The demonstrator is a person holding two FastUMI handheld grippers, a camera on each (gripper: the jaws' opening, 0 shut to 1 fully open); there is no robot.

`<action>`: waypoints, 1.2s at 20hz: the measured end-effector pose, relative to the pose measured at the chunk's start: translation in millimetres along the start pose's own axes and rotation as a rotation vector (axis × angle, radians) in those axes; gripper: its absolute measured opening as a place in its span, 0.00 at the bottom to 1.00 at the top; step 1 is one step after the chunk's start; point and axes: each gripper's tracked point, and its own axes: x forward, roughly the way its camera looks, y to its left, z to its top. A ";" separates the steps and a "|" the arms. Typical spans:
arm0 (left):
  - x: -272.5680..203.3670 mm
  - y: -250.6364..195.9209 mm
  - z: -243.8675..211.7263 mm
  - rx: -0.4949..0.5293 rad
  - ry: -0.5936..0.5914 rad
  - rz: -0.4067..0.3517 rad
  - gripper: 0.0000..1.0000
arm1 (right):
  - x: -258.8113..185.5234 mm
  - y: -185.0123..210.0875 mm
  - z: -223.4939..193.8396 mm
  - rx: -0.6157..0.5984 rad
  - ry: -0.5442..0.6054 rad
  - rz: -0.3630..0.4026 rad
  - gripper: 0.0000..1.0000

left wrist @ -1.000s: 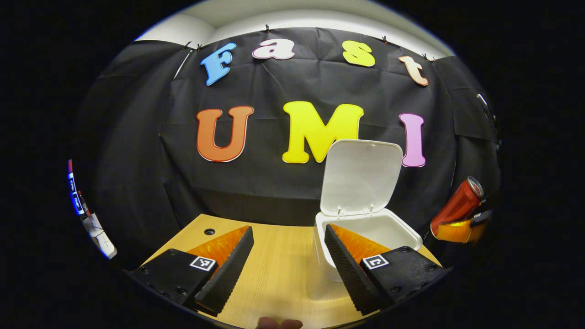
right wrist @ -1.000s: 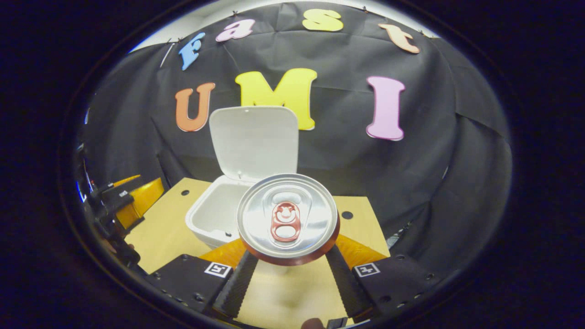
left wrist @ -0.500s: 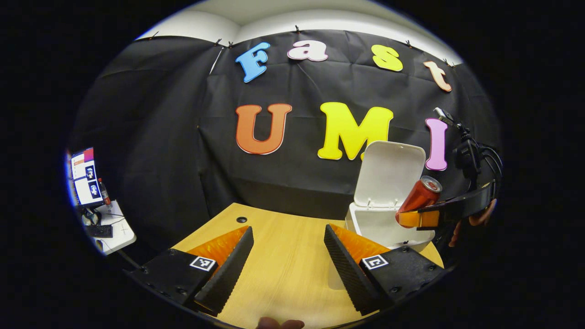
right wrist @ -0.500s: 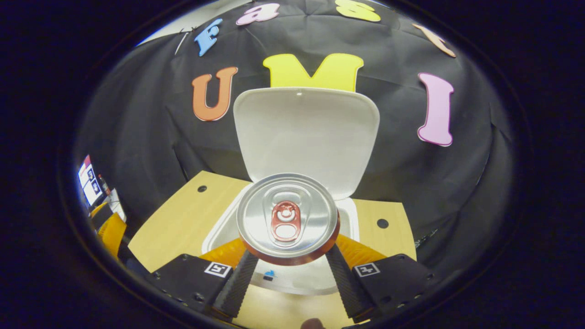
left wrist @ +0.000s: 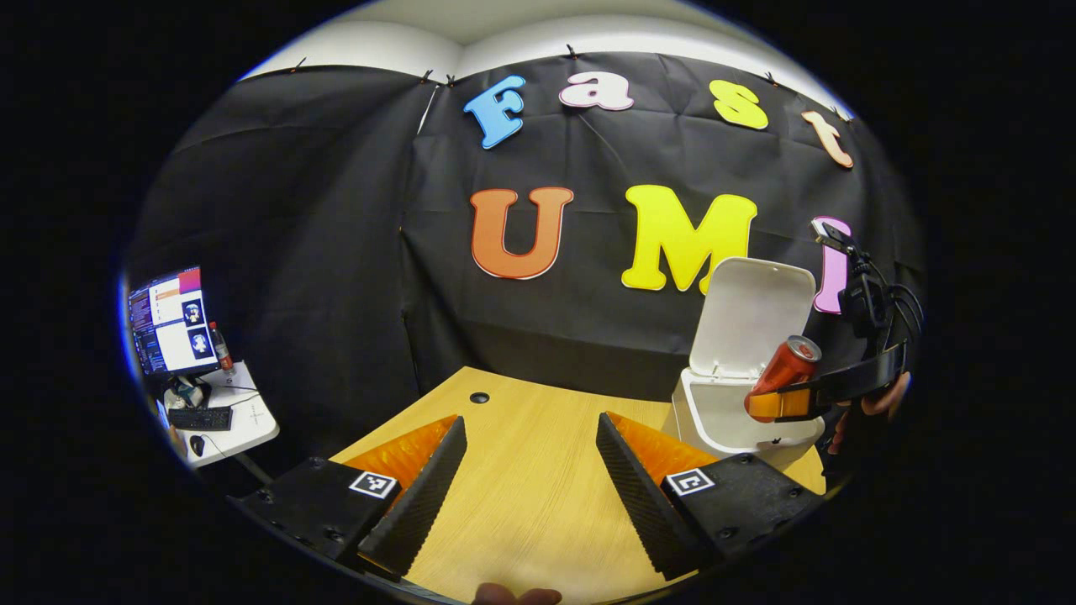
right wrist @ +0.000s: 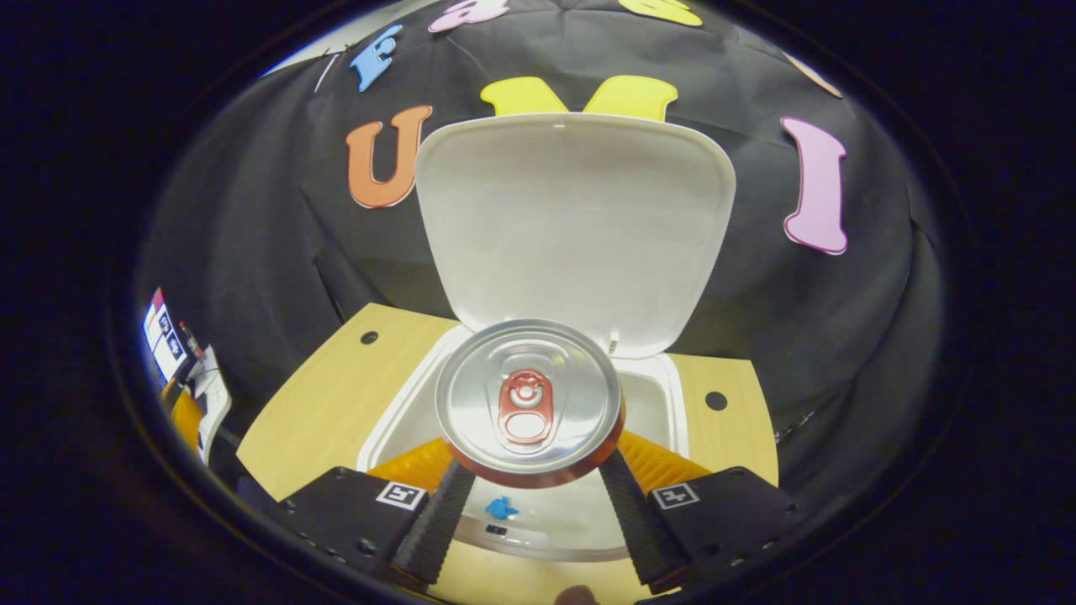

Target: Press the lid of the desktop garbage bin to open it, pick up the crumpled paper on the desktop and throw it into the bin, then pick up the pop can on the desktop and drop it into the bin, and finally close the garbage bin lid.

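A red pop can (right wrist: 528, 403) with a silver top is clamped between both fingers of my right gripper (right wrist: 528, 496), held over the mouth of the white bin (right wrist: 403, 416). The bin's lid (right wrist: 576, 227) stands upright behind it. In the left gripper view the bin (left wrist: 714, 412) stands at the table's far right, its lid (left wrist: 752, 315) up, and the can (left wrist: 786, 365) hangs tilted above its opening in the right gripper (left wrist: 777, 403), a hand behind it. My left gripper (left wrist: 530, 479) is open over bare tabletop. The bin's inside is hidden by the can.
The wooden table (left wrist: 521, 496) has a small round hole (left wrist: 479, 397) near its back edge; two such holes (right wrist: 369, 338) (right wrist: 715, 401) flank the bin. A side desk with a monitor (left wrist: 172, 323) and keyboard stands off to the left.
My right gripper has carried the can forward over the bin, whose lid looms larger. My left gripper has swung left, so the bin slid toward the right edge of its view.
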 end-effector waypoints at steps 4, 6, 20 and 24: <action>0.2 -3.8 -0.2 0.003 0.003 -0.002 1.00 | 2.0 -7.5 5.9 0.018 -0.014 -0.016 0.87; 2.1 -6.8 -1.1 0.008 0.005 -0.003 1.00 | -2.5 -14.2 11.3 0.037 -0.038 -0.024 0.92; 9.8 -37.7 4.1 0.030 -0.017 -0.101 1.00 | -77.5 -33.2 76.1 0.068 -0.274 -0.116 0.94; 9.6 -45.3 12.4 0.026 -0.032 -0.130 1.00 | -100.3 -25.6 99.1 0.069 -0.343 -0.113 0.94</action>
